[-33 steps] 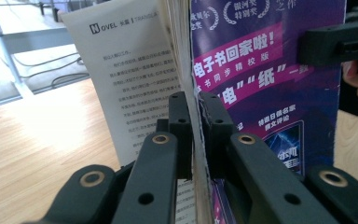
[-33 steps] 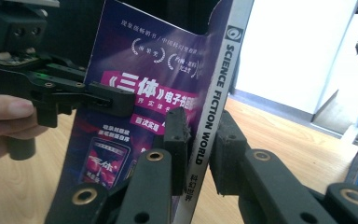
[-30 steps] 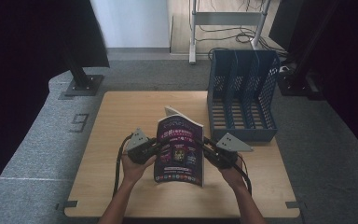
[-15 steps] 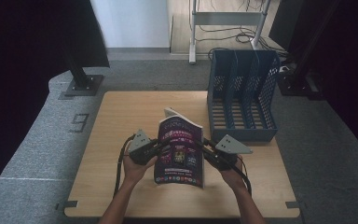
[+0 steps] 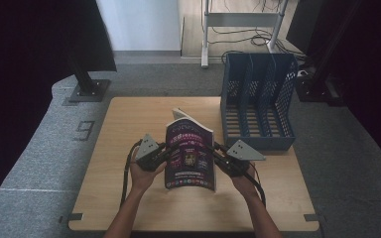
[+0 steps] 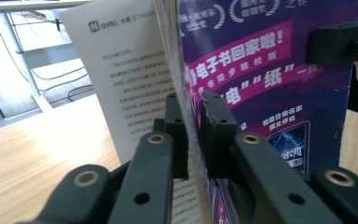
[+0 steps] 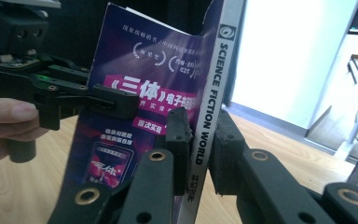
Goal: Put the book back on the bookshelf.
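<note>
Magazine [image 5: 189,156] is held up off the counter [image 5: 129,129], standing roughly on edge, just in front and to the left of the blue file rack [image 5: 258,104]. Glossy purple cover with magenta banners and white print; thin, flat, rectangular, with a white square-backed spine lettered "SCIENCE FICTION WORLD". One matte white text page fans loose from the block on the side away from the cover.

Left claw [image 5: 164,151] sits on the magazine's edge farthest from the rack. In the left gripper view its black jaws [image 6: 193,135] bracket the fore-edge of the page block; the gap is narrow and has just widened a little, and the pads lie against the paper on both sides. Jaw links are matte black plastic with brass-coloured pivot rivets.

Right claw [image 5: 218,154] is on the spine edge, the side nearer the rack. In the right gripper view its jaws [image 7: 201,140] are closed almost fully, pinching the white spine between flat black pads.

Each claw carries a grey three-cornered plate and a black trailing cable.

File rack: blue plastic, upright dividers, perforated mesh sides, slatted floor, standing on the counter's far right corner. Counter is light wood-grain laminate, a rectangular slab with rounded corners, on grey carpet.
</note>
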Demonstrator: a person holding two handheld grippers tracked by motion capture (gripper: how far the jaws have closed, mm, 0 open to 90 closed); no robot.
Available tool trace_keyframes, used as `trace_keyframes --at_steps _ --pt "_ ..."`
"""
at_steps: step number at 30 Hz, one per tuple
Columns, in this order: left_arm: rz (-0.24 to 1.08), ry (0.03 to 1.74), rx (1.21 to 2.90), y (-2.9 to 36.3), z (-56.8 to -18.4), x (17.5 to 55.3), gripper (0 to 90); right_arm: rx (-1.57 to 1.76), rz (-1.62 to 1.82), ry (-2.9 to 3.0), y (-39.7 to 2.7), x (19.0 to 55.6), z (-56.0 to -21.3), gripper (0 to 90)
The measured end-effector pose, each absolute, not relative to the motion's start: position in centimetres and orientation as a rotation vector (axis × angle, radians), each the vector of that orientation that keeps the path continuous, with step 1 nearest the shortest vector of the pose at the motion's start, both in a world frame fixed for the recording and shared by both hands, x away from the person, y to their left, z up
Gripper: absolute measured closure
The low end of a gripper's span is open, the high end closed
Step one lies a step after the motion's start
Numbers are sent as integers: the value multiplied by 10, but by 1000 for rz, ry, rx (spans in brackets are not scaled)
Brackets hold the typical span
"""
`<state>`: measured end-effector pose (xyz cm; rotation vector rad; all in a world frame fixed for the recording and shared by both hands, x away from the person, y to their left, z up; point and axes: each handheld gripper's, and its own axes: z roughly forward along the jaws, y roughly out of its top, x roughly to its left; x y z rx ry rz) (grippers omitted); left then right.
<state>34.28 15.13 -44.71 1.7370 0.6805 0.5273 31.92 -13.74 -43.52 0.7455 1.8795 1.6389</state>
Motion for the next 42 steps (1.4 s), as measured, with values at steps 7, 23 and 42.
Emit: trace_keyframes --at_steps 7,23,42 --pt "507 693 1720 155 -455 340 692 730 1682 1892 -144 310 -436 796" --pt "520 768 1734 154 -462 347 407 692 1723 1928 -148 303 -438 804" --pt "422 771 1704 152 -462 361 307 610 1733 1977 -150 299 -438 779"
